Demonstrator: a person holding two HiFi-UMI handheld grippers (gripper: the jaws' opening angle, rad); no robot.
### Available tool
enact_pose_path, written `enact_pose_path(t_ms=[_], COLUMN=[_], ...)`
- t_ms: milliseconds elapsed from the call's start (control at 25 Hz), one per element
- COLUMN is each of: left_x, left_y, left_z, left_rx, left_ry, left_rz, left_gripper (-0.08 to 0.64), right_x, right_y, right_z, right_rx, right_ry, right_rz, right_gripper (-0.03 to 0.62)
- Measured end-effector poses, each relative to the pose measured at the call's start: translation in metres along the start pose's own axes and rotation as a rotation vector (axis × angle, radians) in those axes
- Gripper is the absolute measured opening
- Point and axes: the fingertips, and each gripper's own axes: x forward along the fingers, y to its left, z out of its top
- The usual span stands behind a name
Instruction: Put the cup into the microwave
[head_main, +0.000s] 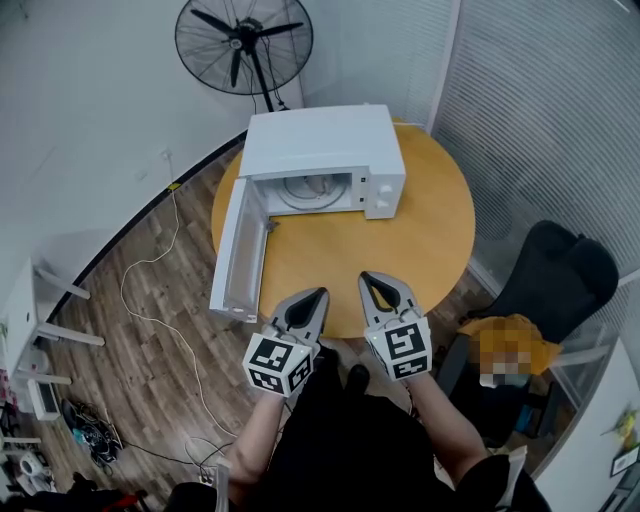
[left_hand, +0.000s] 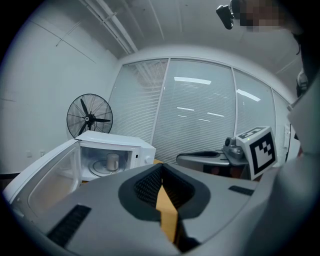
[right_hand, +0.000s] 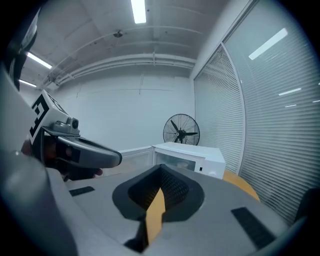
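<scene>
The white microwave (head_main: 320, 140) stands at the far side of the round wooden table (head_main: 420, 240), its door (head_main: 237, 250) swung wide open to the left. In the left gripper view a pale cup (left_hand: 113, 161) stands upright on the turntable inside the microwave (left_hand: 117, 150). My left gripper (head_main: 320, 295) hovers at the table's near edge, jaws shut and holding nothing (left_hand: 162, 174). Beside it on the right, my right gripper (head_main: 383, 280) is also shut and holds nothing (right_hand: 159, 176). Both point toward the microwave (right_hand: 190, 152), well short of it.
A black standing fan (head_main: 243, 45) is behind the microwave. A dark chair (head_main: 555, 275) with an orange item sits right of the table. A white cable (head_main: 150, 300) trails over the wooden floor at left. Window blinds (head_main: 540, 110) line the right wall.
</scene>
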Motion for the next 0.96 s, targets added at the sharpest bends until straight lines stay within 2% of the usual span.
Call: enact_pose_path(t_ms=[440,960], left_x=[-0.0005,0.0069], left_y=[0.0039,0.0084], left_z=[0.0016,0.0024], left_rx=[0.001,0.0], left_ry=[-0.002,0.011], left_rz=[0.007,0.005], left_gripper=[-0.006,-0.006], right_x=[-0.0037,0.0014], right_y=[0.0022,-0.002], right_z=[0.0034,0.0053], right_rx=[0.046,0.047], right_ry=[-0.013,-0.016], right_rz=[0.031,0.036], right_gripper=[0.006,0.006])
